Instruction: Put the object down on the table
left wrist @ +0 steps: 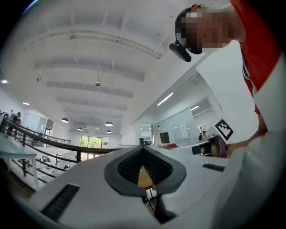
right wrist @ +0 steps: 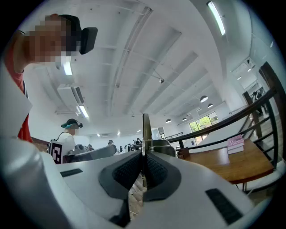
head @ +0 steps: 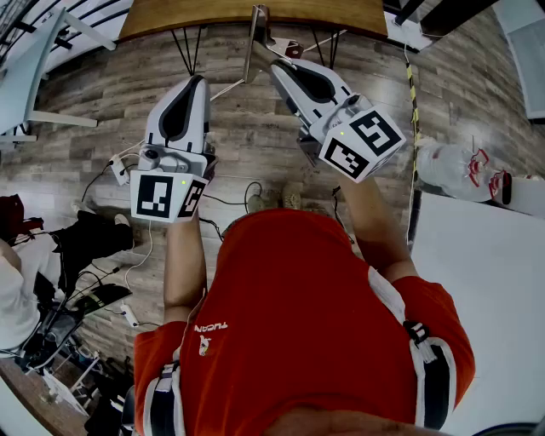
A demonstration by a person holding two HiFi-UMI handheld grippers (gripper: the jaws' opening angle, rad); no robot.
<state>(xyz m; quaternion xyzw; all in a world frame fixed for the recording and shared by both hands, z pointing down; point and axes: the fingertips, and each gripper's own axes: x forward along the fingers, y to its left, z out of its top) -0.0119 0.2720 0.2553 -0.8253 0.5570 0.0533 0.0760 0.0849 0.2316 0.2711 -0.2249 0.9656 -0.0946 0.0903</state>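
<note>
Clearly, right gripper (right wrist: pixel 143 156) jaws clamp a thin plate (right wrist: pixel 145 127), edge-on in its view; left gripper (left wrist: pixel 143 148) jaws closed.

The right tool (right wrist: pixel 143 157) pinches a thin metal strip (right wrist: pixel 145 132) edge-on.

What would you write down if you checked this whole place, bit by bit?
Surface: wooden table, ahead of both grippers.
Job's things: thin flat object, held up, not yet on the table.
Clutter: pink book lying on a wooden table.
Grippers: right gripper, tongs shut on the thin flat object; left gripper, tongs shut, nothing between them.
Cables: black cables loose on the floor by the person's feet.
Surroundings: plank floor; white surface at the person's right.
</note>
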